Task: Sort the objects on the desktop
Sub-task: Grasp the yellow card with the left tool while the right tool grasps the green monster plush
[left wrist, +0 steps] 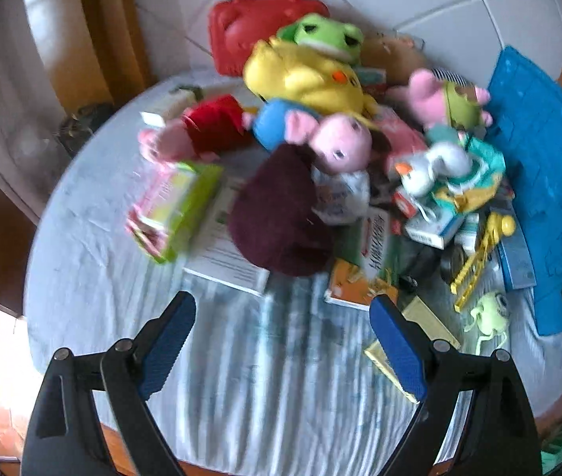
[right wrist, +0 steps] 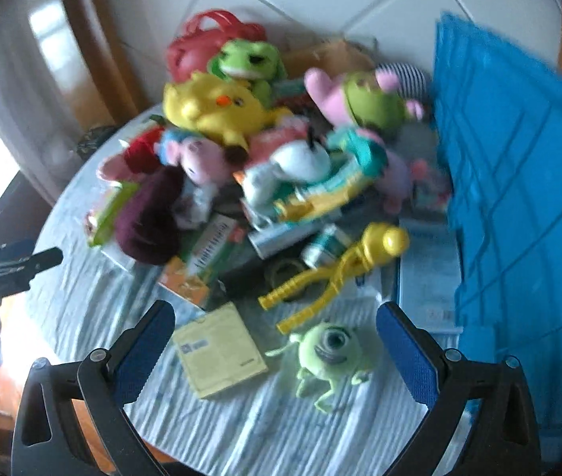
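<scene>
— White tiled wall, round tabletop [left wrist: 94, 277] under a pale striped cloth. What's piled up there?

— Soft toys mostly, all blurred: a yellow plush [left wrist: 308, 75], a green frog [left wrist: 320, 31], a pink pig [left wrist: 340, 142], boxes half buried beneath. The blue crate [right wrist: 519, 158] on the right is cut off by the frame.

— And nearer us?

— A little green one-eyed monster [right wrist: 330, 351] beside a yellow booklet [right wrist: 219, 351], apart from the heap.

— The tongs?

— Both tilt downward. Left tongs [left wrist: 283, 341] gape wide over bare cloth; right tongs [right wrist: 275, 351] gape too, the monster and the booklet lying below them, untouched.
</scene>
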Demonstrator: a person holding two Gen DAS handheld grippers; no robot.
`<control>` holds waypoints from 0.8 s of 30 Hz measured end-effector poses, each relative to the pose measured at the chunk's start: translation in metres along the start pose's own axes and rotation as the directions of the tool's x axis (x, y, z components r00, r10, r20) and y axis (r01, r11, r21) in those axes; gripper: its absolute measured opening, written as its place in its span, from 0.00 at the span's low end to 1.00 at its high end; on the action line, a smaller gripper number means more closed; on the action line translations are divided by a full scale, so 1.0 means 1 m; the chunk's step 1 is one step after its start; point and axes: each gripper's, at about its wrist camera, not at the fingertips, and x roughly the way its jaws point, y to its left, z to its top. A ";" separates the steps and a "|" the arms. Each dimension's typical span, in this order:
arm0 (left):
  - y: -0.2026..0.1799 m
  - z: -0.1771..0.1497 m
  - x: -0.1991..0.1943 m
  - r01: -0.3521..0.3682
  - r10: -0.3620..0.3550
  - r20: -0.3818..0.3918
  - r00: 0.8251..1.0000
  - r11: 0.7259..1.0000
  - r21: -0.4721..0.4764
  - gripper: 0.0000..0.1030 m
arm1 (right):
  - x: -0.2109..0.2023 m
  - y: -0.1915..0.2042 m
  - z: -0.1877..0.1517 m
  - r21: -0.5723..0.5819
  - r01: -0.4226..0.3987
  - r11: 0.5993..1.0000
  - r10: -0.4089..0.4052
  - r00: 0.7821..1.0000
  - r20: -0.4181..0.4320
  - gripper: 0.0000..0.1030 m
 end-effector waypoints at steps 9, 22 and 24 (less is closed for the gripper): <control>-0.073 -0.035 0.072 0.113 -0.098 -0.180 0.979 0.991 0.077 0.87 | 0.053 -0.038 -0.045 0.104 0.087 0.991 -0.077 0.993 -0.094 1.00; -0.105 -0.067 0.102 0.117 -0.097 -0.240 0.966 0.991 0.070 0.87 | 0.101 -0.050 -0.067 0.095 0.132 0.987 -0.118 0.983 -0.138 0.88; -0.109 -0.071 0.103 0.098 -0.087 -0.244 0.966 0.995 0.032 0.87 | 0.113 -0.049 -0.067 0.043 0.125 0.991 -0.117 0.981 -0.154 0.88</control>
